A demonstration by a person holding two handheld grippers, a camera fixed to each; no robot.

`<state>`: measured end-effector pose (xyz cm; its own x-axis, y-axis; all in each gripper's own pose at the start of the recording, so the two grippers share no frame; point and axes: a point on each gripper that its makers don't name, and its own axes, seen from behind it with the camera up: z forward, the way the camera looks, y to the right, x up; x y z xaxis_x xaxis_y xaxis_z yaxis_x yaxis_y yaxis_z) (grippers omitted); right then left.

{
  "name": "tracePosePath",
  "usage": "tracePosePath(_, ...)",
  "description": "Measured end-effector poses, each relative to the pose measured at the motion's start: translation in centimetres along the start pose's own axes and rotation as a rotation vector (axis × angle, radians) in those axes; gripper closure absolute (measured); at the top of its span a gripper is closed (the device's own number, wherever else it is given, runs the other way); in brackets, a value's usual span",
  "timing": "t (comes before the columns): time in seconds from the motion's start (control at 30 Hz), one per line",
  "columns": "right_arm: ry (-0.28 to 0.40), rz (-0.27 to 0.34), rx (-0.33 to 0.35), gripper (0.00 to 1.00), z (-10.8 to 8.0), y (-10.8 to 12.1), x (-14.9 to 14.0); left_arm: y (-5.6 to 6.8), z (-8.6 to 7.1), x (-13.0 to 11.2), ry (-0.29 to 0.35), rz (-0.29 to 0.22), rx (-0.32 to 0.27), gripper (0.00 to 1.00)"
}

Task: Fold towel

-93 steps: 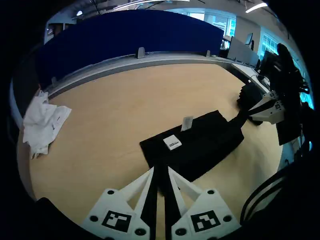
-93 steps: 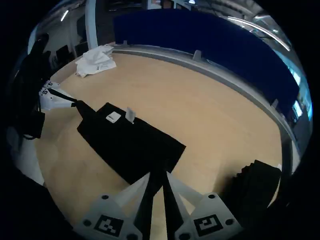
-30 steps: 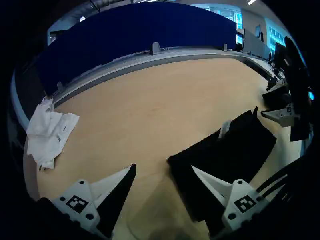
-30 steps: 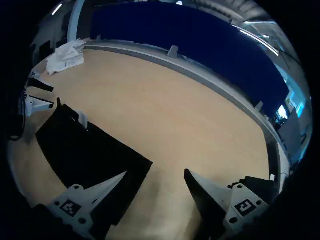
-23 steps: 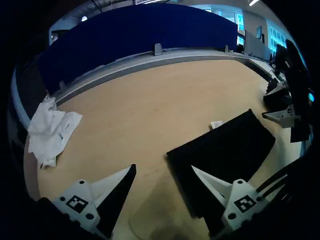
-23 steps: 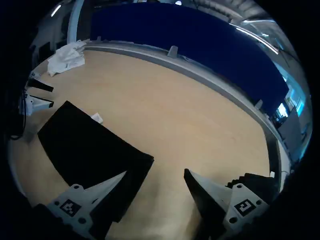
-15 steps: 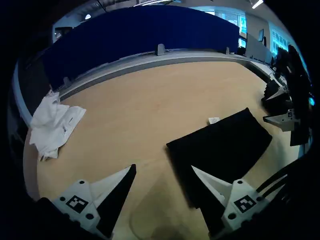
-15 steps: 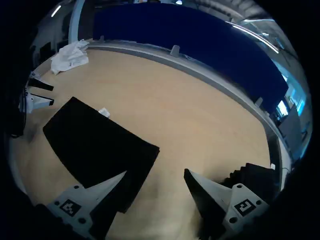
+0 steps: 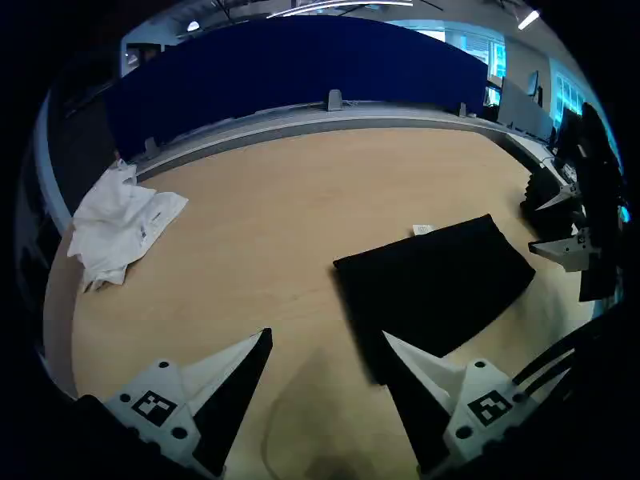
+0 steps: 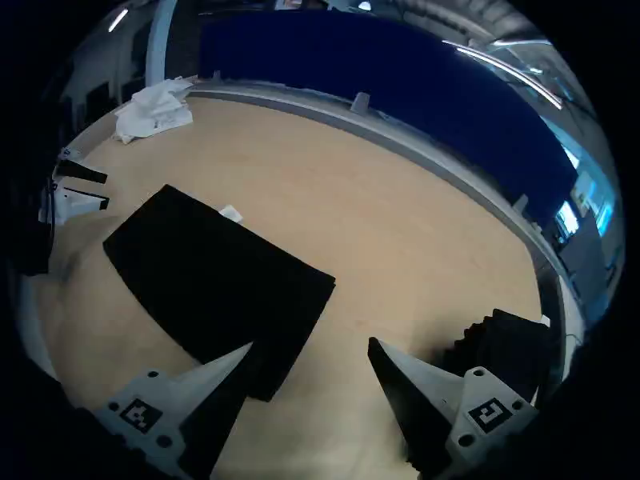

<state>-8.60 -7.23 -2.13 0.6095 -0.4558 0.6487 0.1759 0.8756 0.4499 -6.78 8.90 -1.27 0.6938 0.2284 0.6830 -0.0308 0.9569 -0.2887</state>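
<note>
On the table (image 9: 264,200), black towel (image 9: 436,276) lies folded flat.
Left tool (image 9: 324,334), right tool (image 10: 310,342) spread wide, empty, letting the fold settle.

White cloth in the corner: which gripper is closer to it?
Left. The left gripper is on the same side of the black towel as the white cloth; the right gripper is beyond the towel's other end, farther off.

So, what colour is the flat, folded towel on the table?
The towel is black; the right gripper view shows it best.
</note>
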Motion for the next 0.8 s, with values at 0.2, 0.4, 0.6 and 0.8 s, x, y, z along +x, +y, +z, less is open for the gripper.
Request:
tracePosePath(0.2,0.002,-0.028,0.038,0.00,-0.3,-0.7,-0.1,-0.9,-1.7,-1.1,0.004,-0.040,0.038,0.08)
tracePosePath(0.4,-0.001,-0.057,0.066,0.00,-0.3,-1.4,-0.1,-1.5,-3.3,-2.5,0.004,-0.084,0.067,0.08)
tracePosePath(0.6,-0.006,-0.077,0.101,0.00,-0.2,-2.3,-0.2,-1.9,-4.3,-3.6,-0.001,-0.113,0.086,0.08)
tracePosePath(0.8,-0.018,-0.090,0.141,0.00,-0.2,-3.4,-0.9,-2.0,-5.4,-4.3,-0.001,-0.117,0.096,0.08)
